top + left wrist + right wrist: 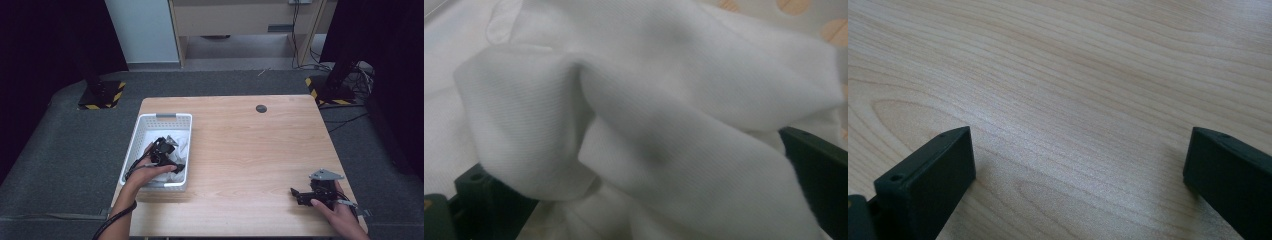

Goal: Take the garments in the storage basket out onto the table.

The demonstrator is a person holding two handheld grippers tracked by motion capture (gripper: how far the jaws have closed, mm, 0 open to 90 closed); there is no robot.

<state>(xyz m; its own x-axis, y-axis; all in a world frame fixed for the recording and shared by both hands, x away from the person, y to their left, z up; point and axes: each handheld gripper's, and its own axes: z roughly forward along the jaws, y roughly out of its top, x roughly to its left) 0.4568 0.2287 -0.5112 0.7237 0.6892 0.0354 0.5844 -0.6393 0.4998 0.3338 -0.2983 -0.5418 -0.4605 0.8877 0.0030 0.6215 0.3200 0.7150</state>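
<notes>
A white cloth [183,144] lies crumpled in a white plastic basket [150,118] on the left part of the wooden table [250,150]. My left gripper [176,167] reaches down into the basket, at the near end of the cloth. In the left gripper view its jaws stand wide apart, open, with thick folds of the cloth [644,100] bulging between and over them. My right gripper [296,193] rests low over the table's front right. It is open, and bare wood [1073,90] lies between its jaws.
A small black disc [261,108] sits in the tabletop near the far edge. Grey carpet surrounds the table, and two stands with yellow-black striped bases [102,95] [330,90] stand beyond the far corners.
</notes>
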